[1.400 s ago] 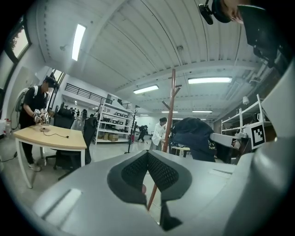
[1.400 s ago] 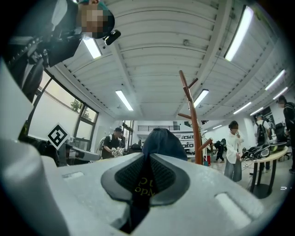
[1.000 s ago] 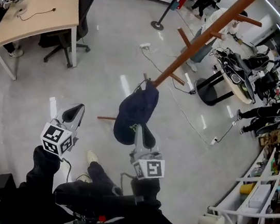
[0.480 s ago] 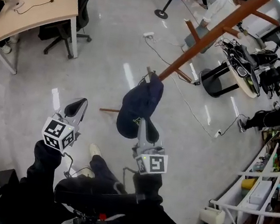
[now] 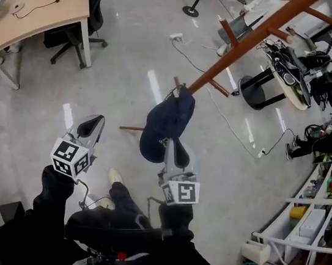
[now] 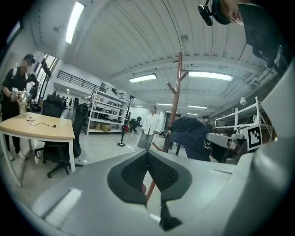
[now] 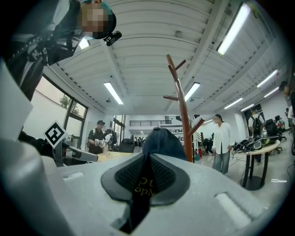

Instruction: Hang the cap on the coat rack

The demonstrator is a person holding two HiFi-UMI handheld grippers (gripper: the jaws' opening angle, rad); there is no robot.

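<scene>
From where I stand, the cap point(image 5: 166, 123) is up off the floor, a dark, floppy thing hanging at twelve o'clock from the right gripper point(image 5: 172, 150). That gripper's jaws are pinched almost together on the cap's lower edge. In the right gripper view, a fold of dark cloth with yellow lettering runs down between the ribbed pads point(image 7: 126, 177).

The cap's crown lies against the low end of the coat rack point(image 5: 247, 42), whose pole slants away toward one o'clock. A short peg point(image 5: 176, 82) sits right at the crown's twelve o'clock. Whether the cap is actually hooked over it, I cannot tell.

The left gripper point(image 5: 89, 128) is at nine o'clock of the right one, well apart from the cap. Its jaws are closed flat on each other with nothing in them.

The cap looks light and soft. I'd expect the crown to cave in and swing rather than keep its shape. Cloth on ribbed pads shouldn't slip, and nothing about it seems breakable. The brim is probably the stiffest part, so the brim or the rim beside it seems the sensible hold. That leaves the hollow of the crown free to drop over a peg. Held by one edge, it will likely sag and twist.
</scene>
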